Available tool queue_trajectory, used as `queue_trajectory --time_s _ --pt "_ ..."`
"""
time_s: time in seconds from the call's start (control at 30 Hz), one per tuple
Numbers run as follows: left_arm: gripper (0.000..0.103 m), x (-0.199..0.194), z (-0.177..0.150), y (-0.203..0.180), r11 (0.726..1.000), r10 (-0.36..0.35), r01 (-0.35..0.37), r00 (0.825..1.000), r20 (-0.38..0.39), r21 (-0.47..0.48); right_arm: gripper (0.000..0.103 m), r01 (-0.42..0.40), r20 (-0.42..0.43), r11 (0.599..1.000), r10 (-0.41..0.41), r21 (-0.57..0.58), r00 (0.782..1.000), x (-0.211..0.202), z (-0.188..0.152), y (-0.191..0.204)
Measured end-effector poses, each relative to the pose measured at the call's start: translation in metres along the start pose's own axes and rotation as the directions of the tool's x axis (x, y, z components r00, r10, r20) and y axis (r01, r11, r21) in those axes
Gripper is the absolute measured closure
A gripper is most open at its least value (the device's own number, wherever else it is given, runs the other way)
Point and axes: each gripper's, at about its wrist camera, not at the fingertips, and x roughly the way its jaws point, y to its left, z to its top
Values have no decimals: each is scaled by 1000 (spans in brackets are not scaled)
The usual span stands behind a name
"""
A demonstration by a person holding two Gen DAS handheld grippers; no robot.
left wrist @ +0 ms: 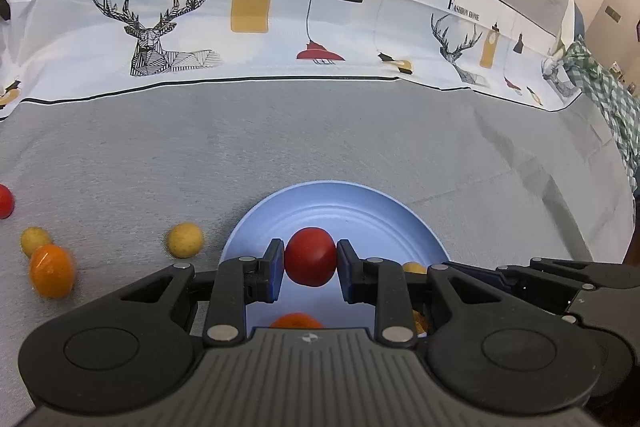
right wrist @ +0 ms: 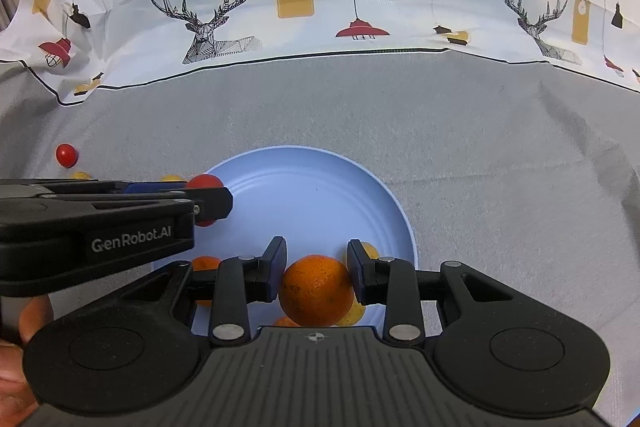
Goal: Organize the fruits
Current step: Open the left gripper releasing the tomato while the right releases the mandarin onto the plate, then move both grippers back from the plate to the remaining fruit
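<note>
Your left tongs are clamped on a red fruit, with both blue pads pressed against its sides, and the fruit hangs over the light blue plate. Just below the fruit, close to the tongs' body, the top of an orange fruit shows on the plate, and a bit of yellow fruit peeks out behind your right-hand finger. Off to the left of these tongs, on the grey cloth, lie a yellow ball, another yellow one just touching an orange fruit, and a red one at the very edge of the view.

Your right tongs grip a large orange between their pads, above the near rim side of the same plate. Behind the right finger a yellow fruit lies on the plate, another yellow one sits under the orange, and a small orange fruit shows left of the left finger. The left tongs reach in from the left of this view with their red fruit over the plate's left edge. Beyond them, on the cloth, a small red ball rests apart. Farther out, past the plate, runs a white printed band with deer, lamps and the words "Fashion Home".
</note>
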Motion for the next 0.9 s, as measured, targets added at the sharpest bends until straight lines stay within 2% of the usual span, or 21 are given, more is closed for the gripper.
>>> queue_trajectory --time_s 0.53,0.9 --pt "70 -2 1 -1 999 -31 31 1000 -2 -14 67 9 -5 1000 -9 2 1000 0 0 2" --pt "70 -7 3 3 999 -16 17 1000 20 -28 63 58 18 998 -58 28 998 -3 4 -4"
